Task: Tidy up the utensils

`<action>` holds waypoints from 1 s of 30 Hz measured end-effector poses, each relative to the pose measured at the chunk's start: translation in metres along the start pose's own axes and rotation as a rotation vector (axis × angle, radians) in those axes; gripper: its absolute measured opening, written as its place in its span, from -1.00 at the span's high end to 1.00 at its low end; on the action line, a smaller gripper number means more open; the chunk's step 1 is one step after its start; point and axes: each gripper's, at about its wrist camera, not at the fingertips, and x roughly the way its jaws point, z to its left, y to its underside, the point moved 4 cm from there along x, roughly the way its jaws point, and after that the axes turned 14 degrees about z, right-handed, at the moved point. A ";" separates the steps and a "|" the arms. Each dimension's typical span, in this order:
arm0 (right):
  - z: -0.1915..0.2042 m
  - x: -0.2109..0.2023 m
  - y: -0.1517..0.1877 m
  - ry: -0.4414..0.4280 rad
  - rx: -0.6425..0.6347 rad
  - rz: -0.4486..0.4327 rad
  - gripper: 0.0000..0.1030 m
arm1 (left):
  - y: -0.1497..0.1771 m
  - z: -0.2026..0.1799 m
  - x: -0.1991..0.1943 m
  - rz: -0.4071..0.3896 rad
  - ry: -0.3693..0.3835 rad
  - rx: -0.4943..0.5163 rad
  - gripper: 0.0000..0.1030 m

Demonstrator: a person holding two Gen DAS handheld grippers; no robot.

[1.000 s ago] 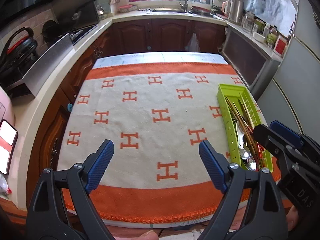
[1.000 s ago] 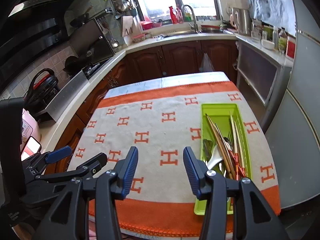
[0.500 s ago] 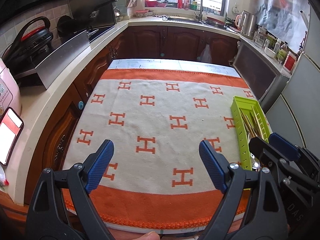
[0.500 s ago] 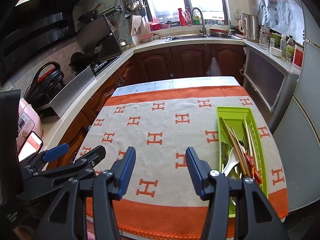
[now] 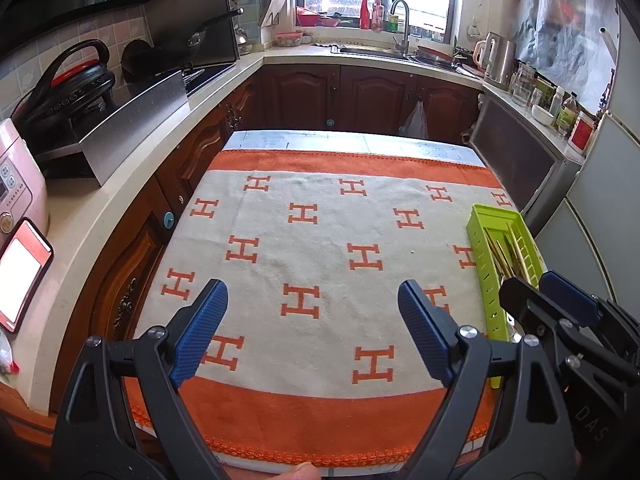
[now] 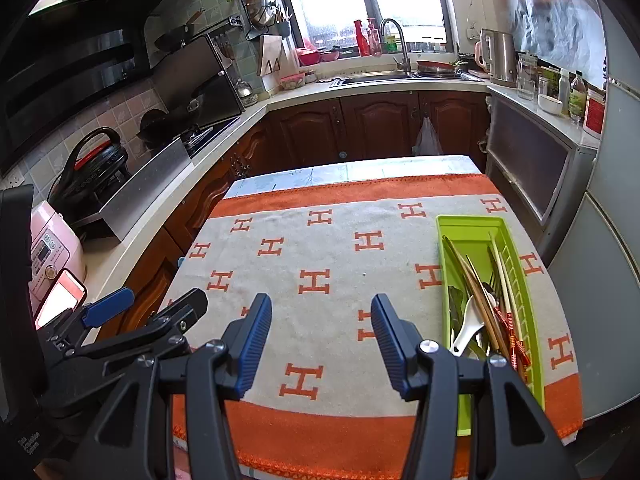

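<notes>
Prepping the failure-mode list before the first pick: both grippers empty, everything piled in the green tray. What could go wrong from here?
1. The utensils lie crossed and overlapping in the green tray; the right gripper, open and empty, may catch several at once.
2. The tray sits near the right edge of the cloth; a sideways drag could push it off.
3. The left gripper, also open, is close beside the right; they could collide.

Daylight pours through the window (image 6: pixel 360 4) at the top centre; dark wooden cabinets (image 6: pixel 376 124) run beneath a pale worktop (image 6: pixel 132 232), range hood (image 6: pixel 80 28) upper left.
</notes>
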 end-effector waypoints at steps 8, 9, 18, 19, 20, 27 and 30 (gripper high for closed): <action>-0.002 -0.002 0.001 -0.001 0.004 -0.003 -0.01 | 0.000 -0.001 0.001 -0.001 0.002 0.000 -0.66; -0.002 -0.002 0.001 0.000 0.004 -0.004 -0.01 | 0.000 -0.001 0.000 -0.001 0.002 0.000 -0.66; -0.003 -0.003 0.002 -0.005 0.013 0.000 -0.01 | -0.001 -0.005 0.000 0.001 0.001 0.005 -0.66; -0.003 -0.003 0.002 -0.006 0.014 0.001 -0.01 | 0.000 -0.005 0.000 0.001 0.002 0.005 -0.66; -0.003 -0.004 0.002 -0.006 0.017 0.000 -0.01 | 0.000 -0.005 0.000 0.001 0.001 0.006 -0.66; -0.004 -0.003 0.003 -0.006 0.018 0.002 -0.01 | 0.001 -0.006 0.001 0.004 0.002 0.007 -0.66; -0.004 -0.003 0.003 -0.008 0.021 0.003 -0.01 | 0.003 -0.007 0.003 0.006 0.000 0.009 -0.66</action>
